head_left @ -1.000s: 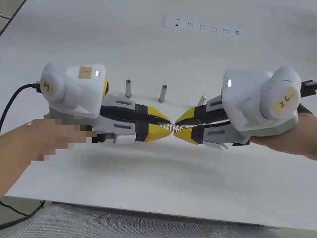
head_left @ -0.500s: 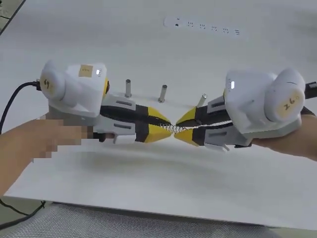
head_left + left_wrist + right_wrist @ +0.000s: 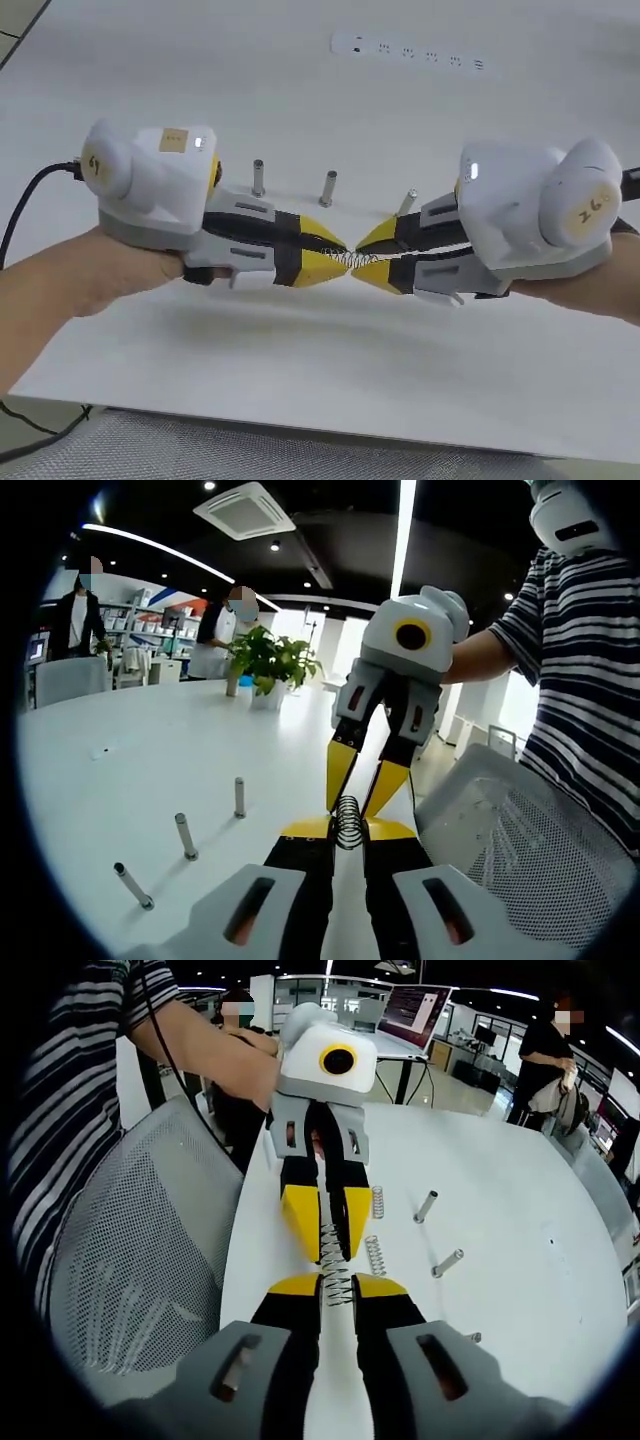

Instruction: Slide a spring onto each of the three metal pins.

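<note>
A short steel spring (image 3: 350, 261) hangs above the white table (image 3: 300, 340), held between both grippers, which meet tip to tip. My left gripper (image 3: 338, 262) comes in from the left and my right gripper (image 3: 362, 262) from the right, each shut on one end of the spring. In the left gripper view the spring (image 3: 347, 820) sits end-on between my own yellow tips. In the right gripper view it (image 3: 335, 1270) runs lengthwise into the left gripper (image 3: 328, 1250). Three bare upright pins (image 3: 259, 178) (image 3: 328, 188) (image 3: 408, 203) stand just behind. Two loose springs (image 3: 378, 1201) (image 3: 375, 1255) lie near the pins.
A white power strip (image 3: 405, 50) lies at the far side of the table. A grey mesh chair (image 3: 250, 440) sits below the table's near edge. A black cable (image 3: 30, 205) trails off the left gripper. People and a potted plant (image 3: 268, 660) are in the background.
The right gripper's body has drifted a little to the right. The spring stays held between the two sets of tips.
</note>
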{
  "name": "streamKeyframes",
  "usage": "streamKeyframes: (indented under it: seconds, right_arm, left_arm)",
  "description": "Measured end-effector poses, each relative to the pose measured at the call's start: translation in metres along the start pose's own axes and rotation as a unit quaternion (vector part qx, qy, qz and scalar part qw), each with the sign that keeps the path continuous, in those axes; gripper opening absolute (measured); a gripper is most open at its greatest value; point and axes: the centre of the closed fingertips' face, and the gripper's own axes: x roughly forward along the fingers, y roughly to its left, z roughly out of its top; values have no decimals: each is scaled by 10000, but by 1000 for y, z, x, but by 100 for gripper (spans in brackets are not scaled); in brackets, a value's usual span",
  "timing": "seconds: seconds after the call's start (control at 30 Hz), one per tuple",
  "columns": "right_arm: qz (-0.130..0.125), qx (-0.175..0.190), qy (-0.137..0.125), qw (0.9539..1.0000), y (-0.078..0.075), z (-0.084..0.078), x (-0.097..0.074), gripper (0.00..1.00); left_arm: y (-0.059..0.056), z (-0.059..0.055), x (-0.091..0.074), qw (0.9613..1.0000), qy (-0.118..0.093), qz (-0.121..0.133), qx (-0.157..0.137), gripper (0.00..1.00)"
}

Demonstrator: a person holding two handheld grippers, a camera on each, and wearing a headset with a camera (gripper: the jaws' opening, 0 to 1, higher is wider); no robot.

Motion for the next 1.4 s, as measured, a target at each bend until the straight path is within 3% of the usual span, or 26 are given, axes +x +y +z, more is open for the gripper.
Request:
streamKeyframes:
  seconds: [0.23,0.7,0.83,1.4]
  right_arm:
    - [13,-38,-15,10000,1,-1,-1,17]
    - [19,14,60,10000,-1,-10,-5,15]
    - [2,-53,-21,10000,-1,-7,-5,13]
    - [31,-194,74,9998,-2,-4,-8,11]
  left_arm:
    - [-1,4,1,10000,-39,-33,-19,6]
    - [-1,5,1,9999,-48,-87,-30,6]
    - [-1,5,1,9999,-51,-85,-35,6]
    - [0,0,2,10000,-44,-77,-32,7]
